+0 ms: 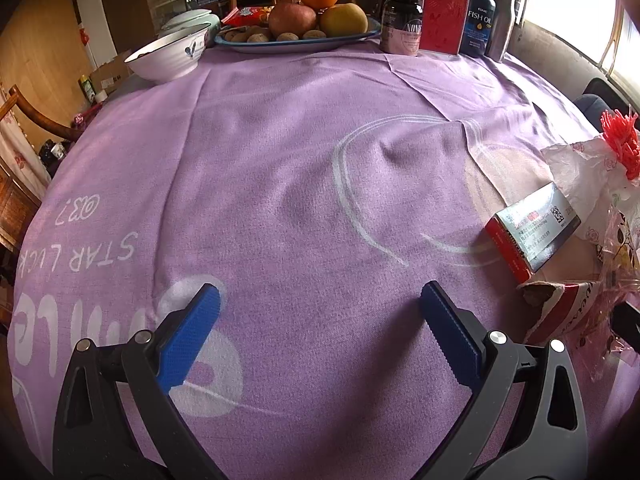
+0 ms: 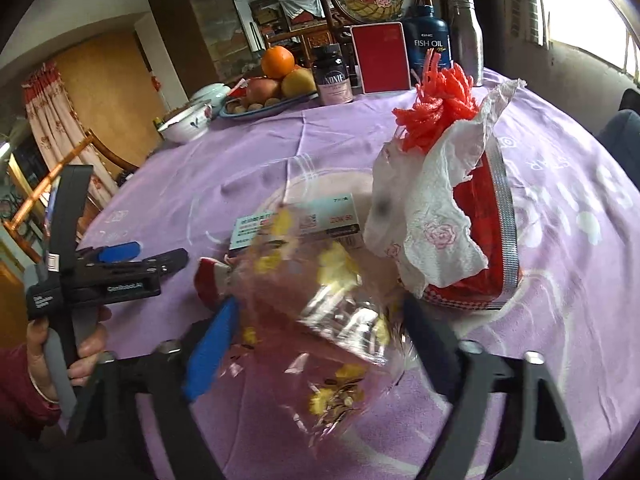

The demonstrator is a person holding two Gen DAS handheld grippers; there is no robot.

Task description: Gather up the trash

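Observation:
A trash pile lies on the purple tablecloth [image 1: 280,160]: a red and silver cigarette box [image 1: 532,236], a white tissue with pink roses [image 2: 436,216], red net mesh [image 2: 440,100], a red round container [image 2: 496,240] and a clear flowered plastic wrapper [image 2: 332,320]. My left gripper [image 1: 320,308] is open and empty over bare cloth, left of the pile; it also shows in the right wrist view [image 2: 160,256]. My right gripper [image 2: 320,332] is wide open with the crumpled wrapper lying between its fingers, blurred; whether the fingers touch it I cannot tell.
At the table's far edge stand a fruit plate [image 1: 296,38], a white bowl [image 1: 168,56], supplement bottles [image 1: 400,20], a red card box [image 1: 442,16], a fish oil bottle [image 2: 428,36] and a steel flask [image 2: 466,32]. Wooden chairs stand at left.

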